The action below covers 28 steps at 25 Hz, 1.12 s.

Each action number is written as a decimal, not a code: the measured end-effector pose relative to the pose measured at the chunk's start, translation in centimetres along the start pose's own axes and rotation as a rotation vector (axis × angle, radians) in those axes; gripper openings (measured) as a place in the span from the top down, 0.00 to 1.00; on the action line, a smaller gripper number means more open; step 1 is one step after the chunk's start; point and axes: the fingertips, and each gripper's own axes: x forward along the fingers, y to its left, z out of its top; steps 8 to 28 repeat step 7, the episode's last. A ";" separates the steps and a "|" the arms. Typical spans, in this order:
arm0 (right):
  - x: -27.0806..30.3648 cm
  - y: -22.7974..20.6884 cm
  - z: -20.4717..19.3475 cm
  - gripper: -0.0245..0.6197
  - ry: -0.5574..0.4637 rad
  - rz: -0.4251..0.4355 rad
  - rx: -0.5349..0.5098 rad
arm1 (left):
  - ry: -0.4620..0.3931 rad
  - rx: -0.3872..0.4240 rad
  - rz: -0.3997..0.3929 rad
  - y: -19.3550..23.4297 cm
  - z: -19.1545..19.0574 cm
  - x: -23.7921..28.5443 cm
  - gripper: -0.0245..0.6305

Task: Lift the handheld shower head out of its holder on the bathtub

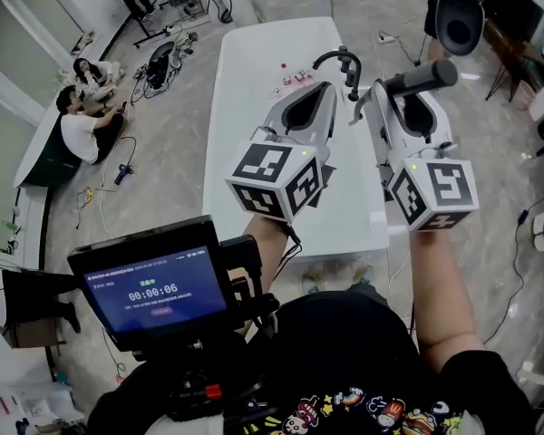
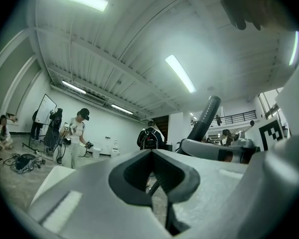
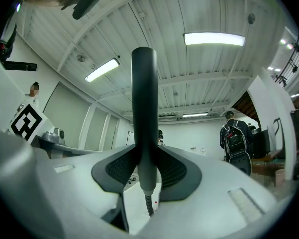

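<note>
The left gripper (image 1: 325, 91) has its jaws pressed together on nothing, above the white bathtub (image 1: 254, 71). At its 3 o'clock, the right gripper (image 1: 381, 93) pinches the dark handle of the shower head (image 1: 422, 78). The handle points toward 2 o'clock over the bathtub's right rim. Its hose (image 3: 149, 203) hangs below the jaws.
</note>
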 end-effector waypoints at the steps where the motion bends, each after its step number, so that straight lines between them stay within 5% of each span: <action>1: -0.1 -0.1 0.0 0.72 0.000 -0.002 0.001 | 0.000 0.000 0.000 -0.1 0.0 0.0 0.96; 28: 0.6 -0.3 -0.2 0.72 -0.001 -0.009 0.002 | -0.002 -0.004 0.002 0.6 0.0 0.6 0.96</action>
